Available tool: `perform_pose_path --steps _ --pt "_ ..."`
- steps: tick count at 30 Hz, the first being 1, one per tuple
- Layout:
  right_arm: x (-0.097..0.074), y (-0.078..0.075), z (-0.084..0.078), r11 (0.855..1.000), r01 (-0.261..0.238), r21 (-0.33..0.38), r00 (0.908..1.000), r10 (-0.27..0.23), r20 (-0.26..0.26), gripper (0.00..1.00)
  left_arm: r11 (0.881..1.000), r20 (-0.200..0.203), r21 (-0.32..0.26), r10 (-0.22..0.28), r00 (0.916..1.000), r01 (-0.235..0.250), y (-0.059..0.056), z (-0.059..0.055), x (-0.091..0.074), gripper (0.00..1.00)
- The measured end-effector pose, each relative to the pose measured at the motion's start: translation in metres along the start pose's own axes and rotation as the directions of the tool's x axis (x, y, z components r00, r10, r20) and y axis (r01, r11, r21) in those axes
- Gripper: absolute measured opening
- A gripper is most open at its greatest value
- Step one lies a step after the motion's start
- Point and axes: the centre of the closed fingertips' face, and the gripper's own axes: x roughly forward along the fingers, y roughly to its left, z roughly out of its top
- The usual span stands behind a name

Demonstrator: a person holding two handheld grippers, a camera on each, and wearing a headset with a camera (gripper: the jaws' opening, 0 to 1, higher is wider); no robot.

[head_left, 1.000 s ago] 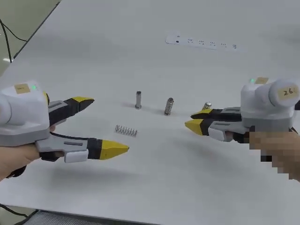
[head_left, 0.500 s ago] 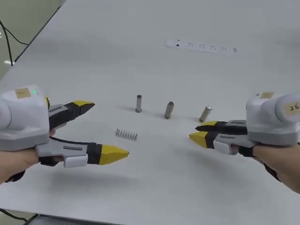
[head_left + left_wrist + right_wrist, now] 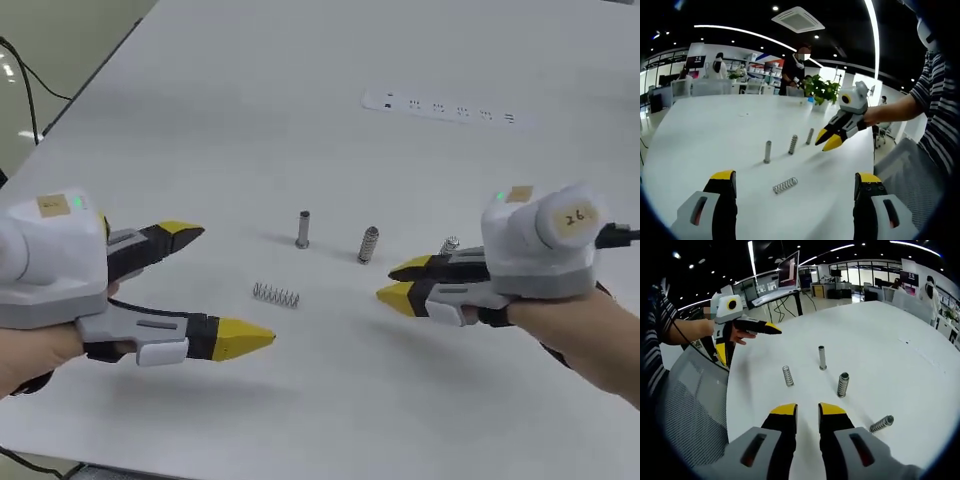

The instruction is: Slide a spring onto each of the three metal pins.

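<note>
On the white table (image 3: 250, 130): loose spring (image 3: 275, 294) lying flat, just in front of the bare pin (image 3: 303, 229) on the person's side and a touch to its left. Its long axis runs roughly left to right across the head view, crosswise to the upright pin. My read: it must be tipped vertical before it can drop over the pin top.

Claws: the left gripper (image 3: 214, 285) has its jaws spread wide with nothing between them. It is left of the bare pin, and the spring lies just off its open mouth; in the left gripper view the spring is ahead, between the jaws. This is clearly the nearer claw. The right gripper (image 3: 400, 280) has its jaws close together with a narrow gap showing, and holds nothing. It is well right of the bare pin.

Holders: the middle pin (image 3: 369, 244), right of the bare pin, wears a spring. The third pin (image 3: 449, 245), further right, is also sprung and partly hidden behind the right gripper. It looks tilted; I can't tell whether it stands. Judgement: two of three are done, and a left-hand pickup is likely next.
</note>
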Motion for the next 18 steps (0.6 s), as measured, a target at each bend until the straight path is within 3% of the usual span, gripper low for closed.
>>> perform_pose_path --steps 9,18 --pt "0.028 0.024 0.024 0.992 -0.063 -0.112 0.9974 0.059 -0.041 0.13 1.000 -0.006 -0.003 0.002 1.0000 -0.002 -0.002 -0.003 -0.003 0.95" --pt "0.060 0.037 0.041 0.970 -0.108 -0.218 0.9919 0.090 -0.089 0.13 1.000 -0.003 -0.009 0.004 1.0000 -0.004 -0.005 -0.006 -0.004 0.94"
